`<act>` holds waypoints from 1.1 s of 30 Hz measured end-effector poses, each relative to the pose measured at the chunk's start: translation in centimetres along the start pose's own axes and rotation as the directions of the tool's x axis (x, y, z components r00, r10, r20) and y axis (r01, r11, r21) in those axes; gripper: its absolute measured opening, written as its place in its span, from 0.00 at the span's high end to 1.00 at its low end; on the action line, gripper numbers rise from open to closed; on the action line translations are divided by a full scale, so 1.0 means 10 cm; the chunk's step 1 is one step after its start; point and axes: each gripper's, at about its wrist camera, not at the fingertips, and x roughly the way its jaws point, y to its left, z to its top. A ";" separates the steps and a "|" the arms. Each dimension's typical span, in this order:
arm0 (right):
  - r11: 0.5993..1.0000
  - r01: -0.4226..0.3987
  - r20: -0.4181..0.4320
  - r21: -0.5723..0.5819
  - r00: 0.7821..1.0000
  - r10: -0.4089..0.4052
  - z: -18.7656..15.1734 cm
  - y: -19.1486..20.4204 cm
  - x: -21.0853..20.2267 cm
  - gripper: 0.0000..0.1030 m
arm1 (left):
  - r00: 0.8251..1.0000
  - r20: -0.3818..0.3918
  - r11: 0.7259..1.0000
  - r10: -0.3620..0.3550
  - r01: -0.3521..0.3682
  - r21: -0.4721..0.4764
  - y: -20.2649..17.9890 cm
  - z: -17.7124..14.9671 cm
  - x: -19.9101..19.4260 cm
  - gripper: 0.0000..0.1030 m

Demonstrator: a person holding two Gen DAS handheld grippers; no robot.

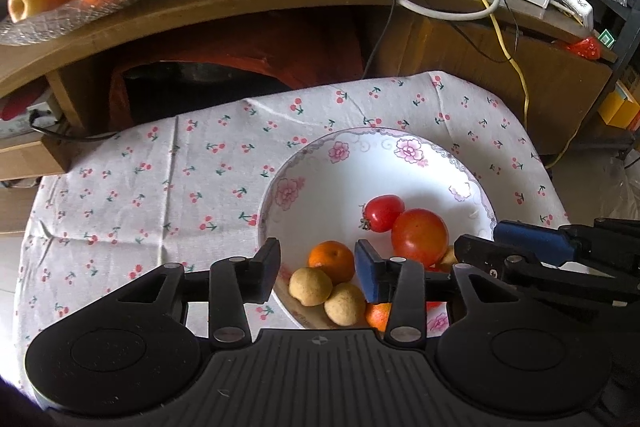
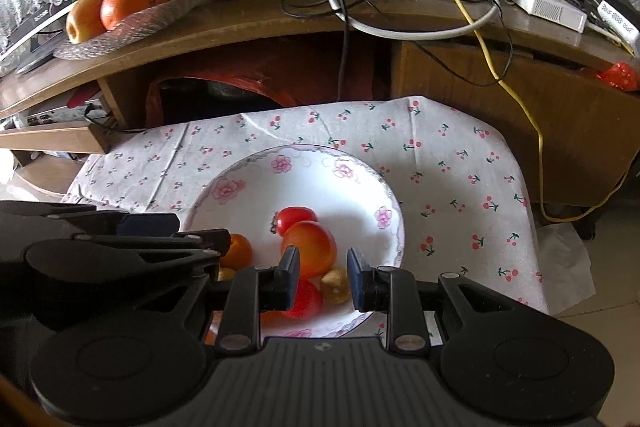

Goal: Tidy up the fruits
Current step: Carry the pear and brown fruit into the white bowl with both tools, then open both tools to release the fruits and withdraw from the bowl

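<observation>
In the left wrist view, the left claw (image 1: pixel 316 269) hangs over the near rim of the white ceramic plate with pink flower pattern (image 1: pixel 320 163), with its jaws wide and nothing between them. The fruits lie together in the near half of this plate: a small orange mandarin (image 1: pixel 332 261), two small tan round fruits (image 1: pixel 310 286), a small red tomato (image 1: pixel 382 213) and a big red-orange round fruit (image 1: pixel 420 237). They touch one another, so I judge that closing on one can push its neighbour and make it roll to the rim. The right claw (image 1: pixel 500 247) is just beside on the right; the two tools may hit each other. To the left, the cherry-print cloth (image 1: pixel 140 187) on the bench is bare and gives good room.

In the right wrist view, the right claw (image 2: pixel 323 277) is also open and holds nothing, above the big fruit (image 2: pixel 308 247) and a tan fruit (image 2: pixel 335 285). The black left claw (image 2: pixel 192 241) crowds its left side. The cloth (image 2: pixel 460 187) is free on the right, but its edge drops to the floor, so a rolling fruit could fall there.
</observation>
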 end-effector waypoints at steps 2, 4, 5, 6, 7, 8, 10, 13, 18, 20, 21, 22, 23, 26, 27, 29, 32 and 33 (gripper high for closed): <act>1.000 -0.006 0.002 -0.008 1.000 0.006 -0.02 0.04 -0.03 0.74 | 1.000 0.001 1.000 0.002 -0.002 -0.001 0.03 -0.03 -0.04 0.51; 1.000 -0.006 -0.002 -0.020 1.000 0.006 -0.05 0.09 -0.06 0.74 | 1.000 -0.003 1.000 0.009 -0.009 0.003 0.06 -0.06 -0.07 0.52; 1.000 -0.006 -0.005 -0.026 1.000 0.006 -0.07 0.12 -0.07 0.74 | 1.000 -0.005 1.000 0.012 -0.012 0.006 0.07 -0.08 -0.09 0.52; 0.999 -0.009 -0.009 -0.031 1.000 0.009 -0.09 0.14 -0.08 0.74 | 1.000 -0.008 1.000 0.015 -0.015 0.010 0.09 -0.11 -0.11 0.52; 0.999 -0.013 -0.012 -0.038 1.000 0.012 -0.10 0.16 -0.09 0.74 | 1.000 -0.010 1.000 0.017 -0.016 0.012 0.10 -0.13 -0.12 0.52; 0.999 -0.019 -0.016 -0.046 1.000 0.018 -0.12 0.19 -0.10 0.74 | 1.000 -0.012 1.000 0.017 -0.017 0.013 0.12 -0.15 -0.14 0.52; 0.998 -0.033 -0.024 -0.055 0.999 0.032 -0.16 0.24 -0.13 0.74 | 1.000 -0.014 1.000 0.019 -0.019 0.014 0.15 -0.19 -0.18 0.52; 0.996 -0.053 -0.035 -0.064 0.998 0.051 -0.21 0.31 -0.16 0.74 | 0.999 -0.020 0.999 0.024 -0.024 0.022 0.20 -0.27 -0.24 0.51; 0.992 -0.094 -0.075 -0.080 0.993 0.088 -0.32 0.44 -0.18 0.74 | 0.998 -0.054 1.000 0.016 -0.015 0.027 0.32 -0.41 -0.28 0.47; 0.990 -0.111 -0.090 -0.083 0.991 0.103 -0.36 0.49 -0.18 0.74 | 0.998 -0.061 0.999 0.019 -0.017 0.027 0.37 -0.46 -0.29 0.47; 0.990 -0.116 -0.098 -0.085 0.989 0.107 -0.38 0.51 -0.18 0.74 | 0.998 -0.062 0.999 0.019 -0.018 0.027 0.40 -0.47 -0.29 0.46; 0.989 -0.119 -0.104 -0.086 0.988 0.110 -0.40 0.54 -0.17 0.74 | 0.998 -0.062 1.000 0.020 -0.019 0.025 0.43 -0.48 -0.30 0.46; 0.989 -0.123 -0.112 -0.086 0.987 0.113 -0.43 0.57 -0.16 0.74 | 0.998 -0.062 1.000 0.021 -0.020 0.021 0.47 -0.48 -0.31 0.46; 0.988 -0.127 -0.133 -0.089 0.984 0.114 -0.48 0.63 -0.12 0.74 | 0.998 -0.058 1.000 0.014 -0.014 -0.003 0.58 -0.48 -0.33 0.46; 0.988 -0.124 -0.141 -0.093 0.984 0.110 -0.50 0.65 -0.09 0.74 | 0.998 -0.056 1.000 0.009 -0.010 -0.011 0.62 -0.48 -0.34 0.45; 0.988 -0.123 -0.151 -0.097 0.983 0.107 -0.52 0.68 -0.03 0.74 | 0.999 -0.052 1.000 0.003 -0.004 -0.023 0.67 -0.47 -0.35 0.45; 0.987 -0.120 -0.153 -0.106 0.983 0.103 -0.53 0.73 0.06 0.74 | 0.999 -0.047 0.999 -0.010 0.008 -0.038 0.75 -0.47 -0.37 0.44; 0.987 -0.119 -0.152 -0.112 0.983 0.101 -0.54 0.75 0.09 0.74 | 0.999 -0.045 0.999 -0.014 0.012 -0.043 0.78 -0.47 -0.37 0.43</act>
